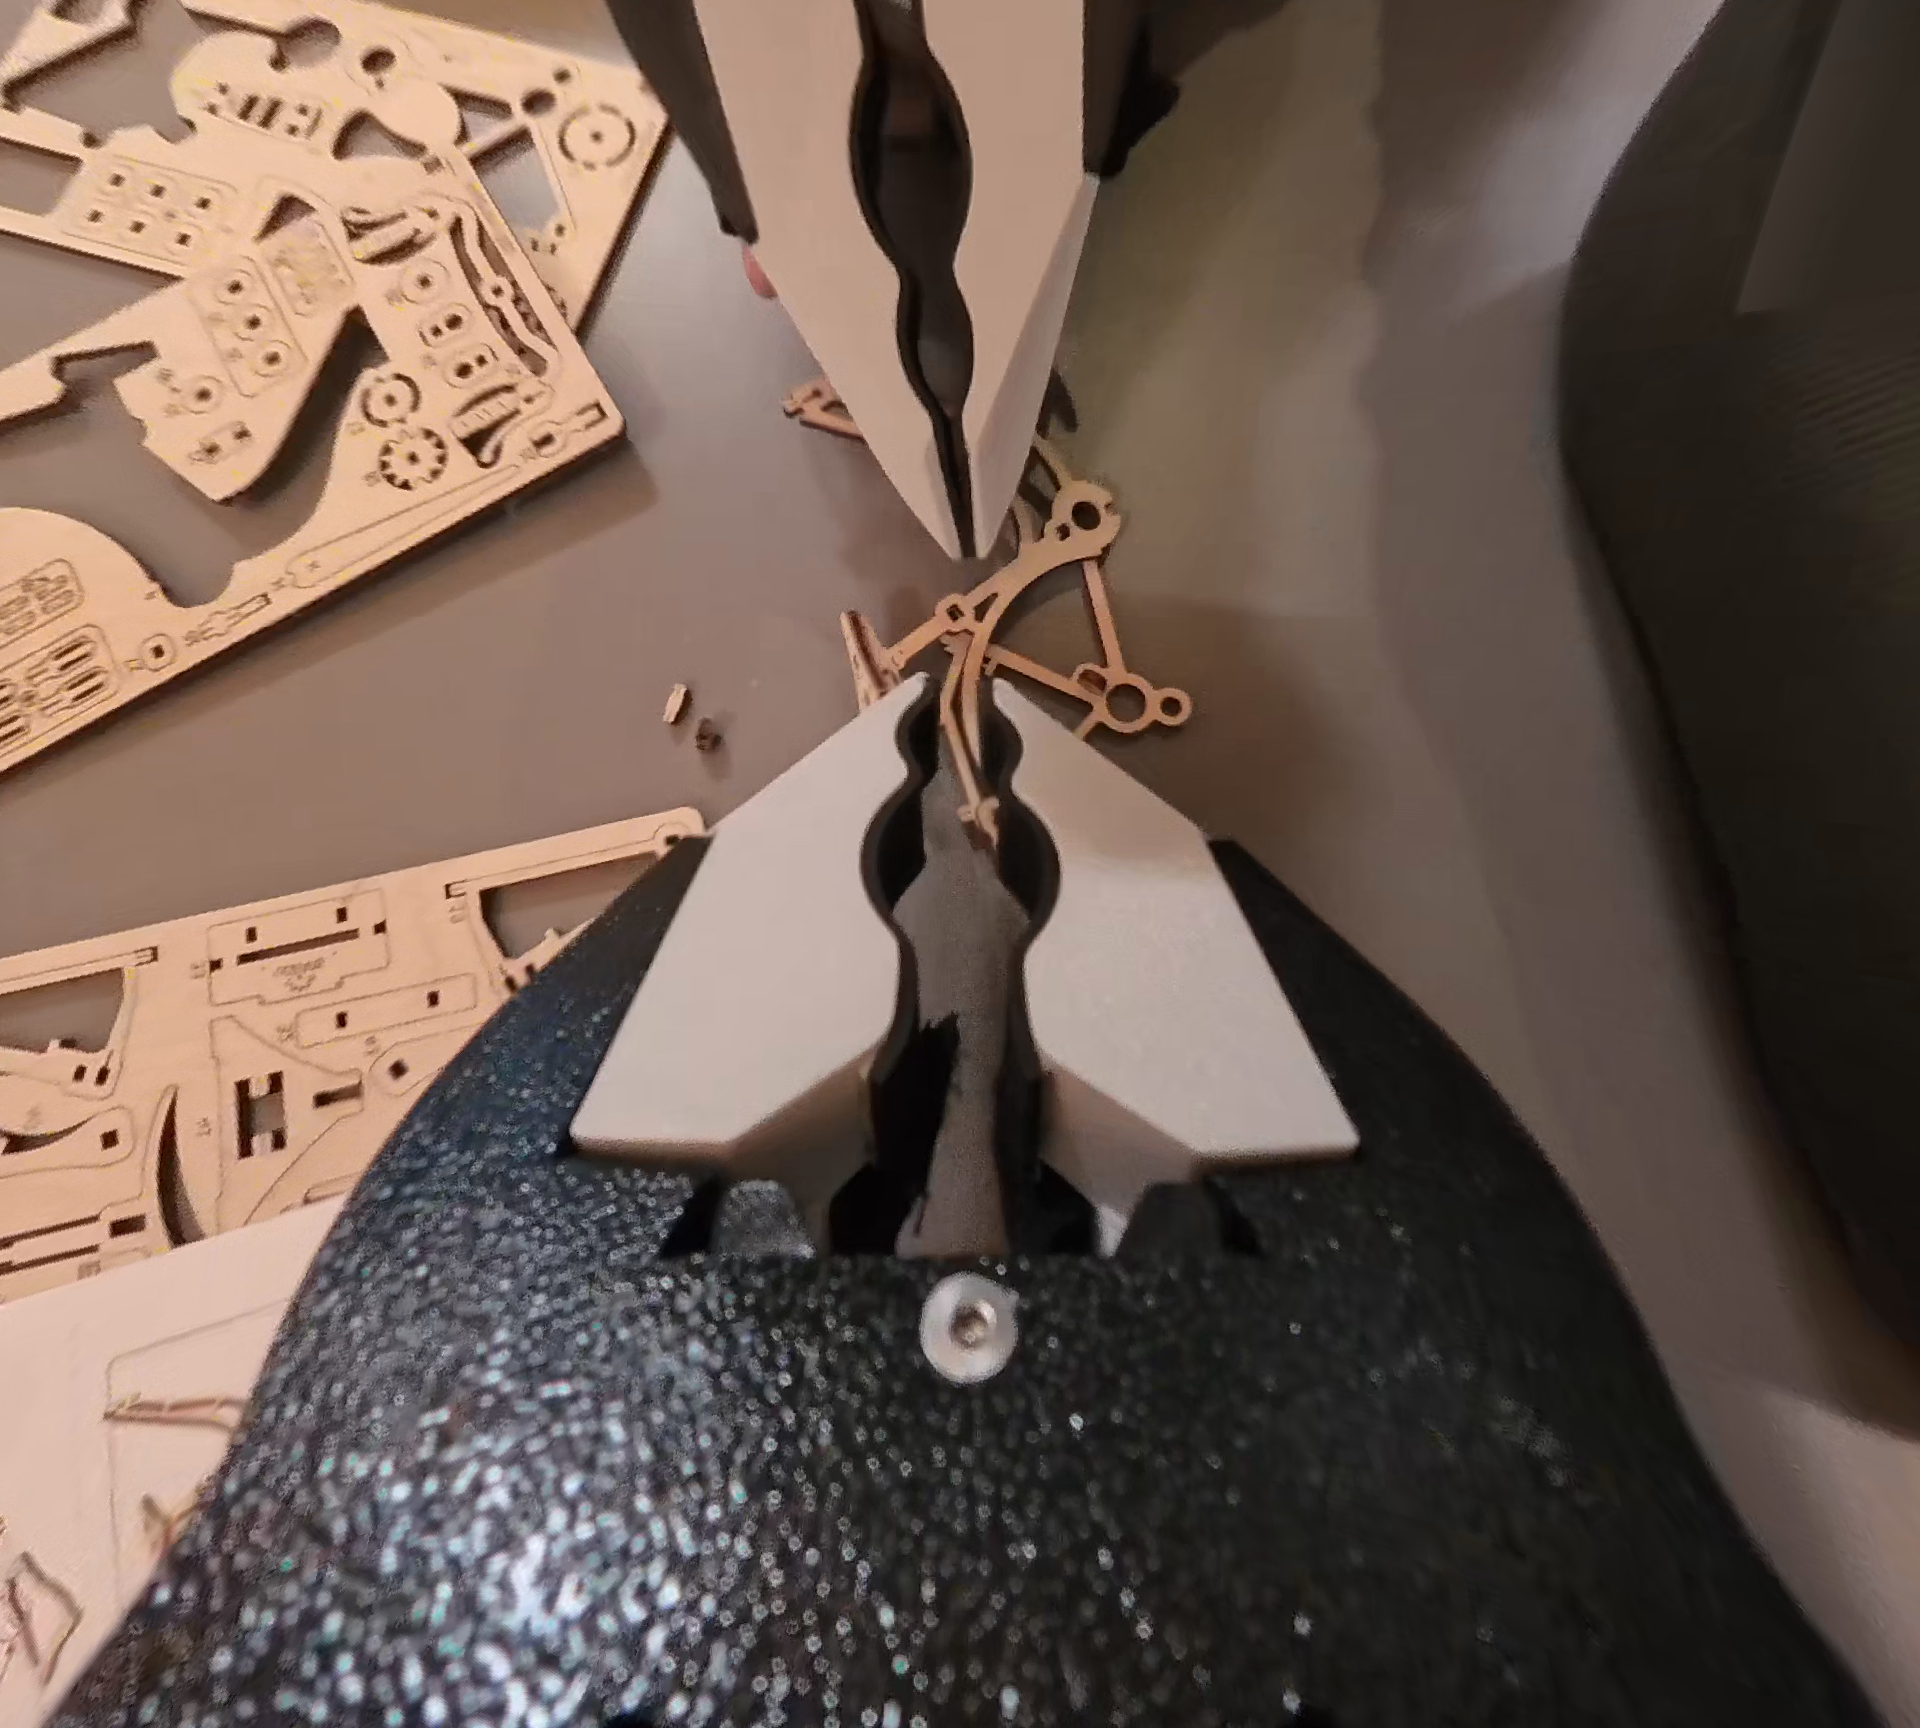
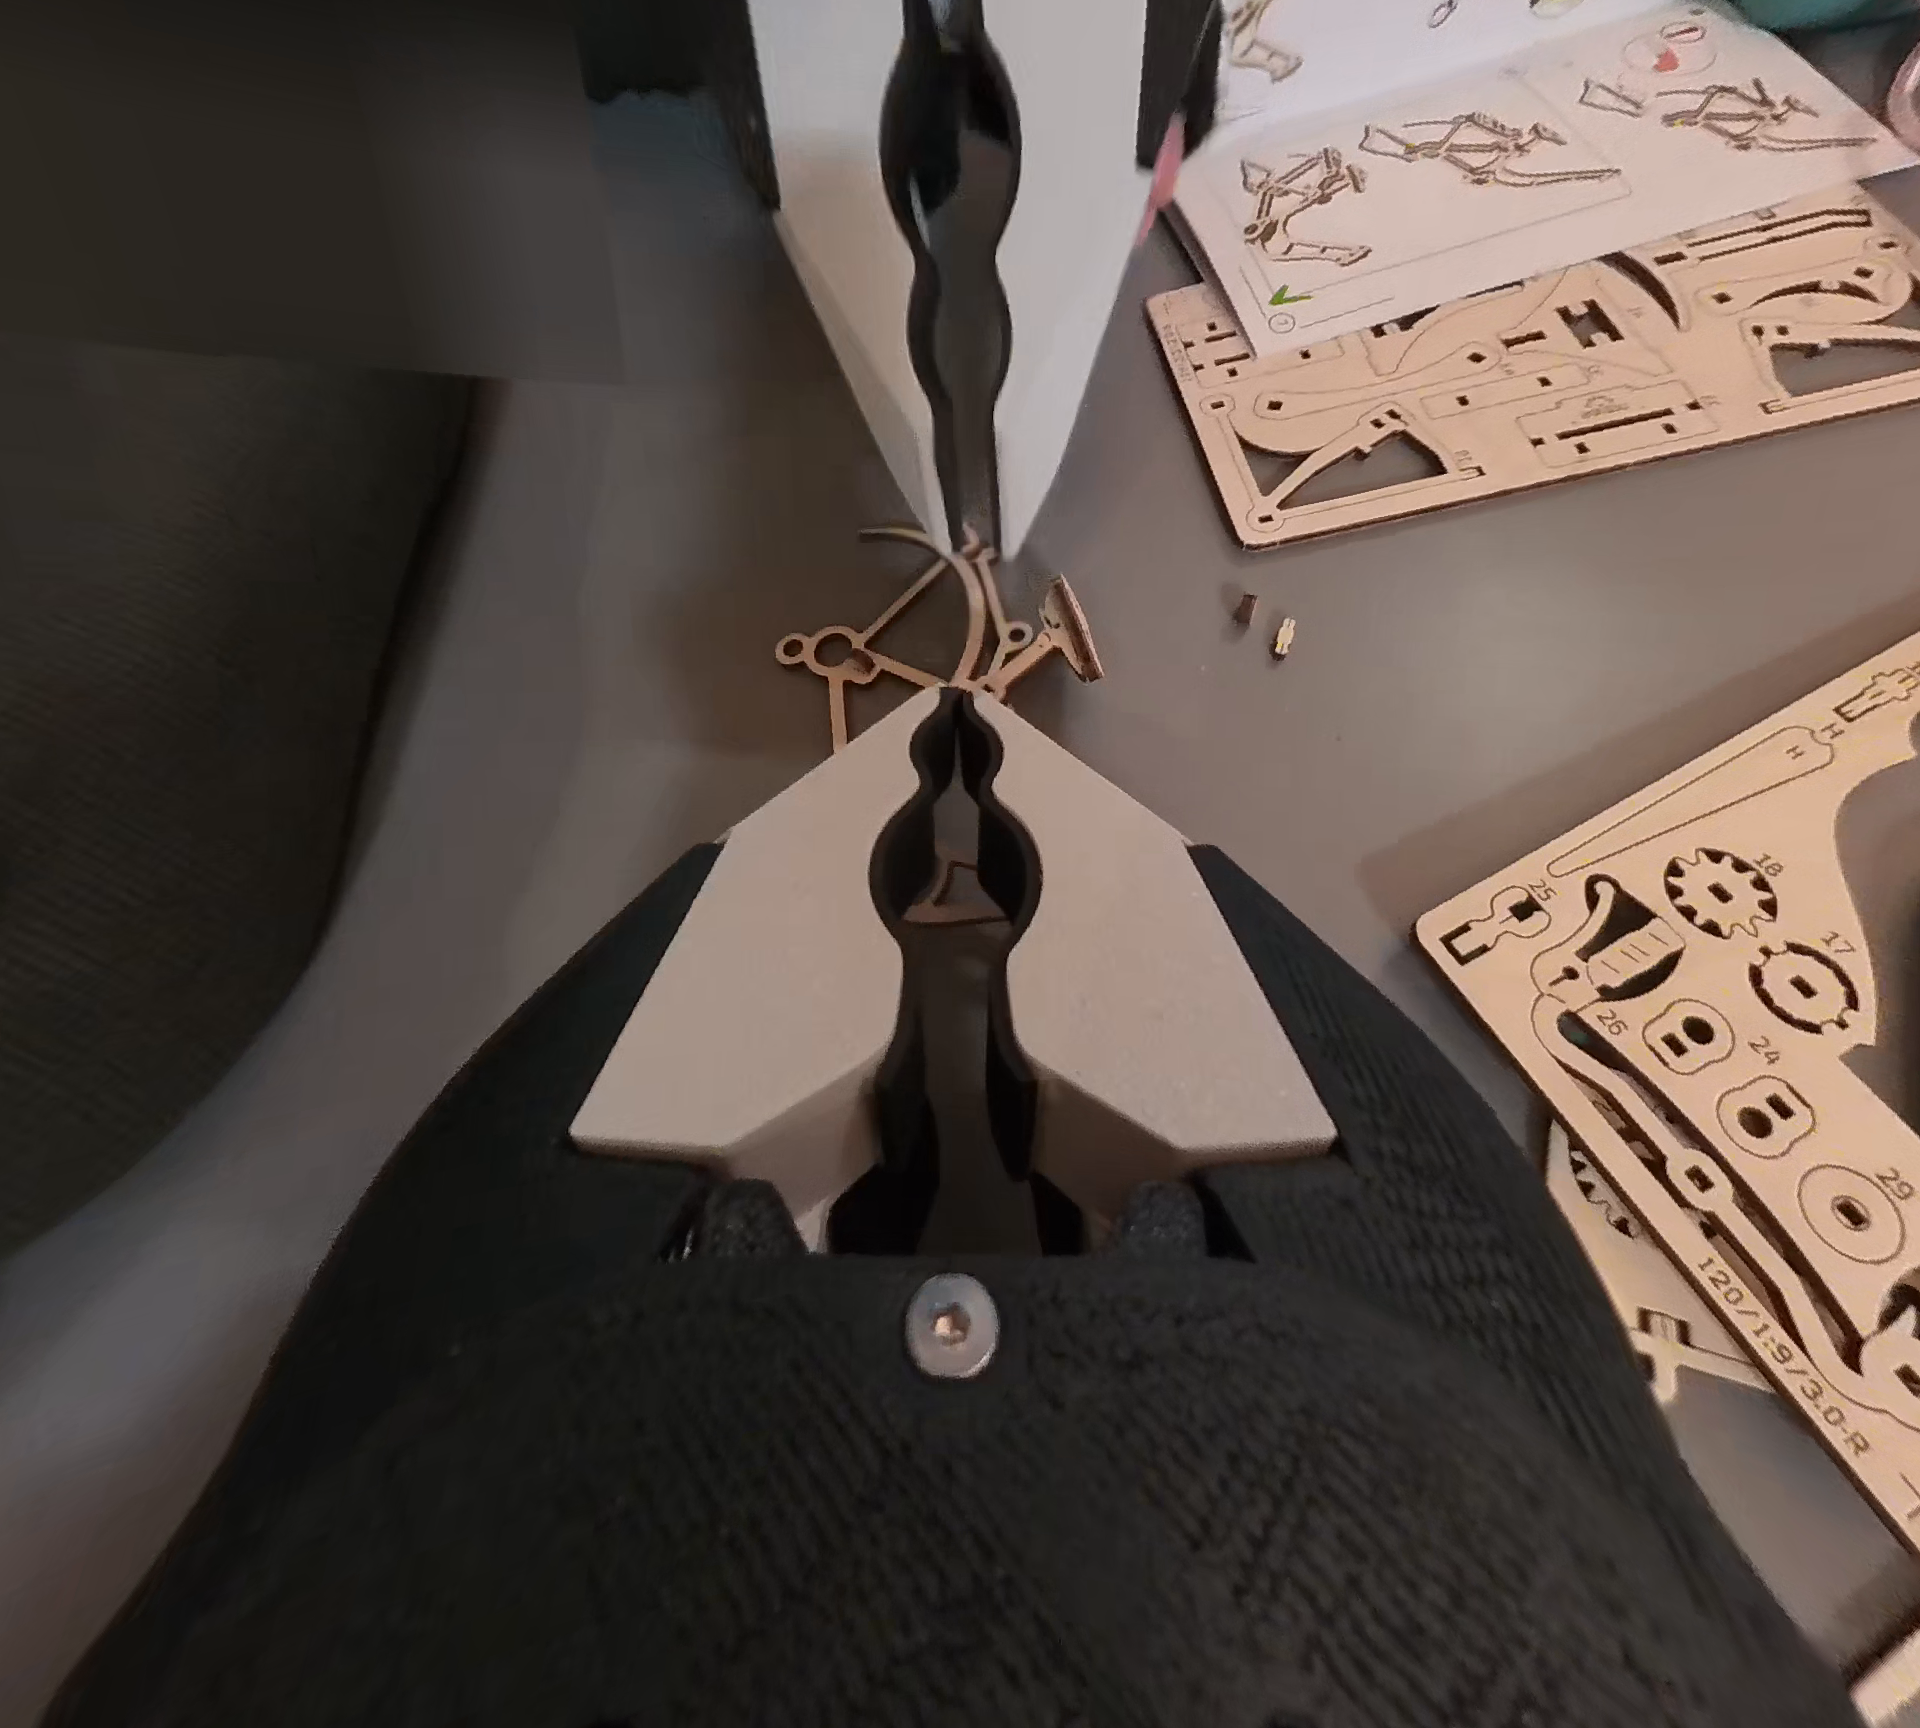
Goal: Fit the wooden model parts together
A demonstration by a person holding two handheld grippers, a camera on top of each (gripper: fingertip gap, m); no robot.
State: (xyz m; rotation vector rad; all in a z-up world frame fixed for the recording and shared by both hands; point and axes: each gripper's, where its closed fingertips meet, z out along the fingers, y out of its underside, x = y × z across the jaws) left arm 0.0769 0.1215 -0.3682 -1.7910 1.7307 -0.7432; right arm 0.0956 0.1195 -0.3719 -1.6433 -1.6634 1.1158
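A thin wooden frame of struts and rings hangs between my two grippers, just above the grey table. My left gripper is shut on the frame's curved strip, which runs down between its grey fingers. The right gripper faces it from above, jaws together at the frame's other end. In the right wrist view my right gripper is shut where the frame's struts meet its tips. The left gripper holds the curved strip opposite. A small comb-like part sits at the frame's side.
Punched wooden part sheets lie at the left and in the right wrist view. An open instruction booklet lies behind them. Two tiny pegs lie loose on the table. A dark ribbed surface borders the table.
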